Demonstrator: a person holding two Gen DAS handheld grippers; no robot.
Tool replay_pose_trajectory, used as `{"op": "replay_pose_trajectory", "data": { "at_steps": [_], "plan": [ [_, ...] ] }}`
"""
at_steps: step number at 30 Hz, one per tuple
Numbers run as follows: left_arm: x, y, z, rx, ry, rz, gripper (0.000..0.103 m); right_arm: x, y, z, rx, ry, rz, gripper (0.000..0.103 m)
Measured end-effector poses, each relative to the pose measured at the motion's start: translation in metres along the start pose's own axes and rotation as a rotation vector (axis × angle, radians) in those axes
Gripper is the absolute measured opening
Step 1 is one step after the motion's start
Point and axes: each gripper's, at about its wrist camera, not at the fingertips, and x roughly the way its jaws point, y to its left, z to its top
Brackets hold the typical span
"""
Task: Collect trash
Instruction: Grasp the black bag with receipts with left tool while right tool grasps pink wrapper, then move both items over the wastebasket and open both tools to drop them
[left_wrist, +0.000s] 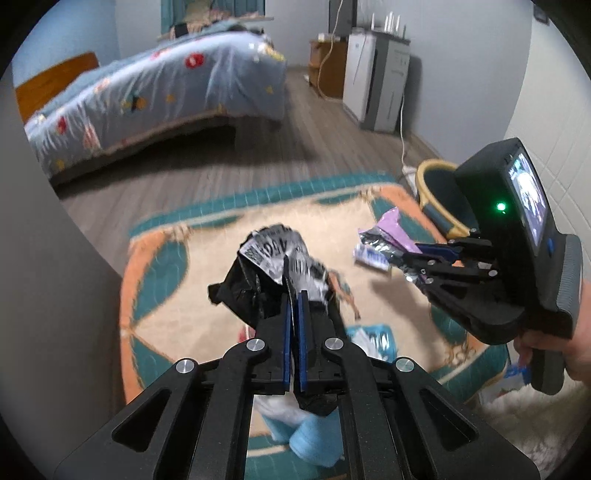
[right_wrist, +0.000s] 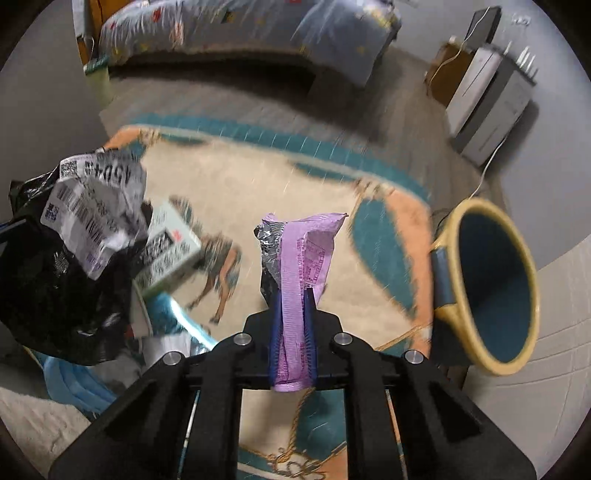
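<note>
My left gripper (left_wrist: 294, 295) is shut on a crumpled black plastic mailer bag (left_wrist: 243, 284) with a white barcode label, held above the rug; the bag also shows in the right wrist view (right_wrist: 55, 280). My right gripper (right_wrist: 292, 299) is shut on a purple foil snack wrapper (right_wrist: 301, 251), also seen in the left wrist view (left_wrist: 388, 229), with the right gripper (left_wrist: 424, 258) at the right. A teal bin with a yellow rim (right_wrist: 491, 284) lies tilted to the right of the right gripper and shows in the left wrist view (left_wrist: 436, 195).
On the patterned rug (right_wrist: 258, 184) lie a white-green carton (right_wrist: 170, 243), blue plastic (right_wrist: 74, 384) and shiny wrappers (left_wrist: 369, 339). A bed (left_wrist: 147, 96) stands at the back left, a grey cabinet (left_wrist: 376, 81) and a white cable (left_wrist: 402, 140) at the back right.
</note>
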Motion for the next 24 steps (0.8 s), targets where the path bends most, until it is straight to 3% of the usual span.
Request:
{"op": "replay_pose_trajectory", "data": {
  "at_steps": [6, 12, 24],
  "plan": [
    [-0.019, -0.005, 0.016, 0.030, -0.102, 0.022, 0.004, -0.019, -0.013, 0.010, 0.005, -0.073, -0.021, 0.011],
    [-0.024, -0.006, 0.026, 0.012, -0.150, 0.020, 0.004, -0.033, -0.033, 0.021, 0.056, -0.121, 0.008, 0.011],
    [-0.015, -0.016, 0.042, 0.031, -0.168, 0.023, 0.004, -0.071, -0.142, 0.041, 0.295, -0.202, 0.067, 0.011]
  ]
}}
